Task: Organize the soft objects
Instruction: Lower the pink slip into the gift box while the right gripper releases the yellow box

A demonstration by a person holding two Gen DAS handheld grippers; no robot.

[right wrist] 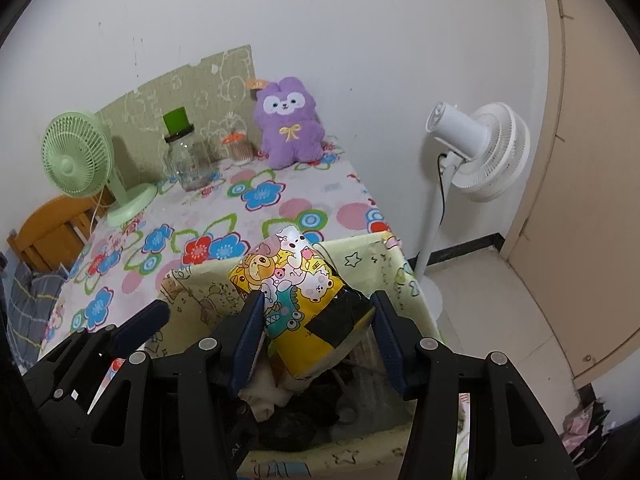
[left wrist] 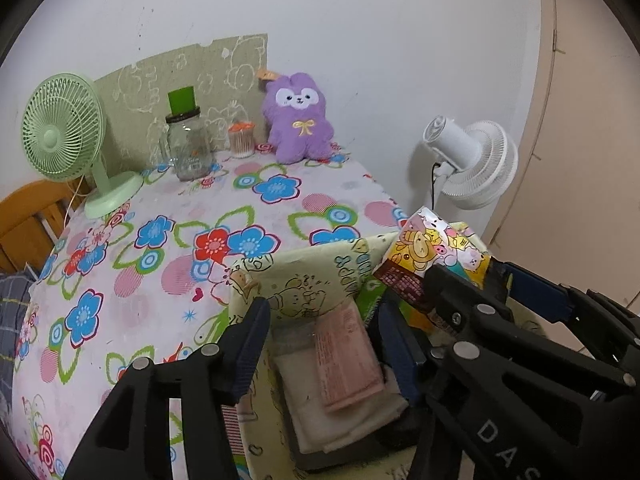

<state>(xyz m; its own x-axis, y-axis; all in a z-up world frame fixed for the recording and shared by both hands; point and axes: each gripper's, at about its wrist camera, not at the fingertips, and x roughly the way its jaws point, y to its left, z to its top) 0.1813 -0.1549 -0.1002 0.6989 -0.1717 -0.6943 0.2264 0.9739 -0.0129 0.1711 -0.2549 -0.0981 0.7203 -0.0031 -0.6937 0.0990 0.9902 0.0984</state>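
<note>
In the left wrist view, the left hand-held gripper (left wrist: 324, 340) hangs with its fingers spread wide over a pale yellow fabric storage box (left wrist: 320, 268) printed with cartoon bears, nothing between the pads. Inside the box lies a pink flat packet (left wrist: 346, 356) on top of a folded white cloth (left wrist: 352, 412). At the right, the right hand-held gripper (left wrist: 460, 276) holds a cartoon-printed tissue pack (left wrist: 440, 248) above the box's far right corner. The box sits at the near right of a table covered by a flowered tablecloth (left wrist: 160, 280). At the far edge stand a purple plush toy (left wrist: 298, 118), a glass jar (left wrist: 190, 148), a cotton swab tub (left wrist: 242, 140) and, at the far left, a green desk fan (left wrist: 64, 132). A white pedestal fan (left wrist: 472, 160) stands right of the table. In the right wrist view, the right hand-held gripper (right wrist: 316, 320) pinches the tissue pack (right wrist: 296, 292) by its sides, tilted, over the open storage box (right wrist: 368, 256), whose inside is a dim jumble of cloth. The left hand-held gripper's finger (right wrist: 140, 326) shows just left of it. The plush toy (right wrist: 290, 124) leans against the wall at the far side, well apart from the box.
</note>
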